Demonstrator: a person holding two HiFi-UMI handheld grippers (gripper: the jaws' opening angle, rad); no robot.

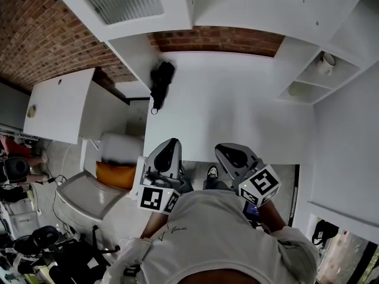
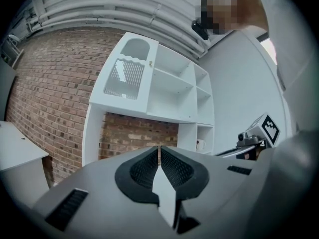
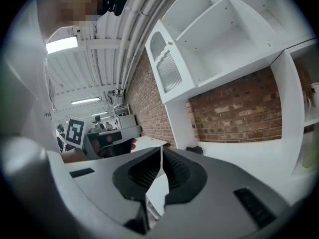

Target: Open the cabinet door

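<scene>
Two grippers shut and empty, well short of the cabinet door.

Both my left gripper (image 1: 172, 142) and my right gripper (image 1: 220, 149) sit low in the head view, at the near edge of the white counter (image 1: 237, 105). Each has its jaws pressed together on nothing, and each gripper's own view shows the pads meeting with only air ahead. The cabinet door (image 2: 127, 72), the one with the ribbed pane, is at the upper left of the left gripper view. It looks closed flush beside the open shelves (image 2: 174, 91), with its small knob (image 2: 149, 62) on the edge next to them. I judge the grippers are held level and back because the reach has not begun. The jaws would have to part before taking that knob.
</scene>
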